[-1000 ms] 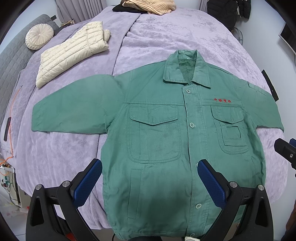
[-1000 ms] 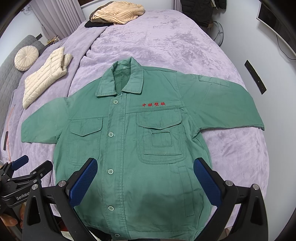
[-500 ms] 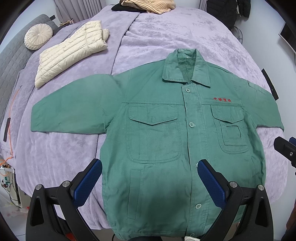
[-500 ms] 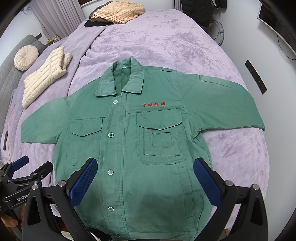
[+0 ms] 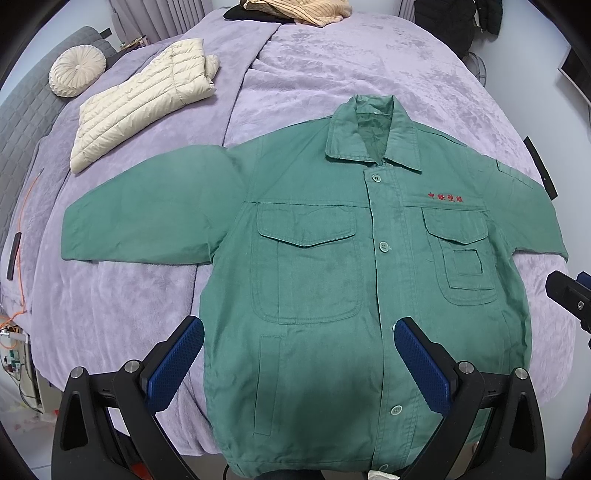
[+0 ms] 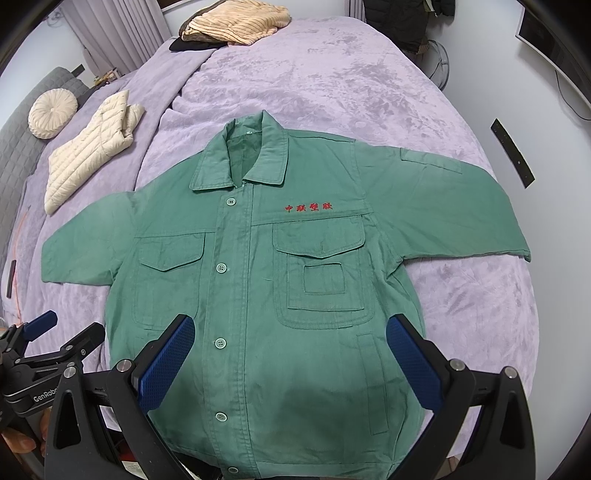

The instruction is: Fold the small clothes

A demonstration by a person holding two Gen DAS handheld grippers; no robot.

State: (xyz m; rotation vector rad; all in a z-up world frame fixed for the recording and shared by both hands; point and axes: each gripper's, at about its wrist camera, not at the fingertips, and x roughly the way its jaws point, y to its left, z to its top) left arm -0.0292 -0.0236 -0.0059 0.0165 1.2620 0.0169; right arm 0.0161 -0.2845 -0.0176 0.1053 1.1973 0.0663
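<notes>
From the left wrist view, one green work jacket [image 5: 332,266] lies flat and face up on the purple bedspread [image 5: 332,66], buttoned, both sleeves spread out sideways, its hem at the near edge of the bed. It shows two flapped chest pockets, four visible buttons and one line of red embroidered characters [image 5: 445,196]. The left tongs [image 5: 299,363] hover above the hem, their two blue pads wide apart and gripping nothing. One folded cream puffer jacket [image 5: 140,107] and one round pleated cushion [image 5: 77,70] lie far left; one beige knit pile [image 5: 295,9] sits at the far end.

From the right wrist view, the right tongs [image 6: 290,362] hang over the same jacket's lower front, pads spread wide and empty. The left tongs appear at the lower left edge.
</notes>
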